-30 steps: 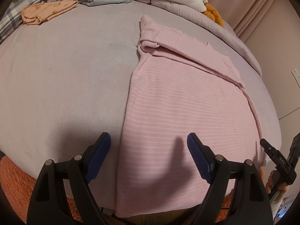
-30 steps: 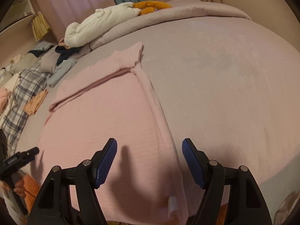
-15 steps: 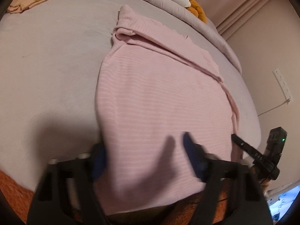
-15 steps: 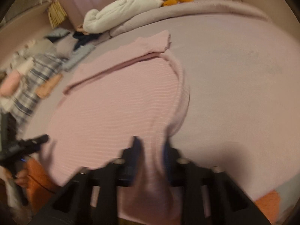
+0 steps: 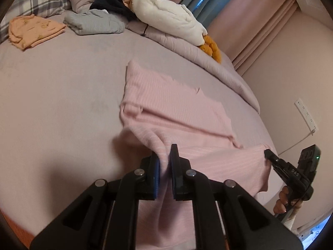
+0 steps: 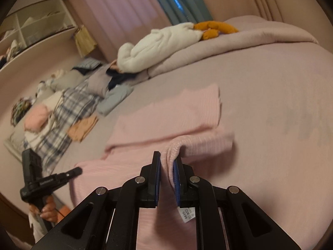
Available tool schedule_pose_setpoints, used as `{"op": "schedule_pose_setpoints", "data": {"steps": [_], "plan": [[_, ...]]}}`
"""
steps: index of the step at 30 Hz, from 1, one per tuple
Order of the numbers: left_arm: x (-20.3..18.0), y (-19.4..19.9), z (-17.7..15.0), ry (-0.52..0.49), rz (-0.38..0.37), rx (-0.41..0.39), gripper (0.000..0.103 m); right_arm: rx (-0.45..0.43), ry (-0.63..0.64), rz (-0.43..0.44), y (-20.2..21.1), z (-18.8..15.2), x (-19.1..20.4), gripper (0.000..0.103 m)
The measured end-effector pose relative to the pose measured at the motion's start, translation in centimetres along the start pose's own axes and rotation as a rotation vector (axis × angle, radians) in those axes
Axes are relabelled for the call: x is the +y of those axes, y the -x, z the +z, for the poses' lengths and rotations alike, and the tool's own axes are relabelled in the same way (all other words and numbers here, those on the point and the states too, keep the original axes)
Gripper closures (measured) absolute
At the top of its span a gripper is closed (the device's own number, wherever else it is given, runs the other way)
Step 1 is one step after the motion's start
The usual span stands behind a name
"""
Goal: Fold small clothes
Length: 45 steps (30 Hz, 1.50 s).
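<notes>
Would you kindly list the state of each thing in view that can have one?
Left tongs: shut on the pink top's hem.
Right tongs: shut on the pink top's hem.
Pink top: near edge lifted off the bed, far part lying flat.
Grey garment: folded.
Orange garment: folded, lying flat.

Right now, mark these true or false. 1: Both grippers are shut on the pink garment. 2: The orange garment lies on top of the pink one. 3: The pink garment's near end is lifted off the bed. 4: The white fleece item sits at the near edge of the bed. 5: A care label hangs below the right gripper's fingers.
1: True. The left gripper and right gripper each pinch the pink garment.
2: False. The orange garment lies apart, near the plaid bedding.
3: True, raised above the bed.
4: False. The white fleece item is far, on the folded duvet.
5: True: care label.
</notes>
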<state>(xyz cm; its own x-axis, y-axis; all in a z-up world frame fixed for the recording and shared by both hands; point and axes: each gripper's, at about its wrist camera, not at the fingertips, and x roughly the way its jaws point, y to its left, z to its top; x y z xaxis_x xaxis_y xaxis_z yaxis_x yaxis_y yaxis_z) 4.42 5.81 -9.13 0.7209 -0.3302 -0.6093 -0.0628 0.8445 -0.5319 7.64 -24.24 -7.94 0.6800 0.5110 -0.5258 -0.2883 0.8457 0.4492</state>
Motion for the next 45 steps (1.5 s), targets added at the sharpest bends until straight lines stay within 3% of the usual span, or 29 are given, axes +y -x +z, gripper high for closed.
{"op": "schedule_pose_setpoints", "data": {"steps": [2,10,13,18,20,23,27,31,37,45], "plan": [[0.5,-1.7,0.8,0.016,0.0,0.013,0.094,0.017,-0.024,-0.006,-1.6,0.4,-0.6,0.09],[2.3,-7.6,1.6,-0.013,0.151,0.097,0.093,0.151,-0.051,-0.161,-8.5,-0.1,-2.7,0.09],[3.1,-8.7,1.5,-0.007,0.155,0.117,0.09,0.179,-0.064,-0.174,-9.4,-0.4,-3.2,0.09],[3.1,-8.0,1.4,-0.015,0.149,0.113,0.088,0.181,-0.041,-0.192,-8.5,-0.2,-2.8,0.09],[2.8,-7.1,1.4,-0.009,0.139,0.113,0.081,0.183,-0.05,-0.189,-7.7,-0.1,-3.0,0.09],[2.7,-4.6,0.7,-0.013,0.136,0.093,0.063,0.179,-0.061,-0.19,-6.5,-0.1,-3.3,0.077],[3.1,-1.7,-1.2,-0.005,0.152,0.085,0.062,0.161,-0.095,-0.168,-3.2,-1.2,-4.5,0.059],[3.7,0.1,-3.1,0.016,0.148,0.096,0.062,0.171,-0.089,-0.214,-2.1,-2.4,-4.6,0.059],[3.5,0.2,-4.7,0.003,0.152,0.131,0.051,0.165,-0.101,-0.214,-1.3,-3.6,-4.8,0.059],[3.7,-0.3,-6.3,0.033,0.109,0.153,0.053,0.163,-0.113,-0.198,-1.8,-4.4,-5.3,0.059]]}}
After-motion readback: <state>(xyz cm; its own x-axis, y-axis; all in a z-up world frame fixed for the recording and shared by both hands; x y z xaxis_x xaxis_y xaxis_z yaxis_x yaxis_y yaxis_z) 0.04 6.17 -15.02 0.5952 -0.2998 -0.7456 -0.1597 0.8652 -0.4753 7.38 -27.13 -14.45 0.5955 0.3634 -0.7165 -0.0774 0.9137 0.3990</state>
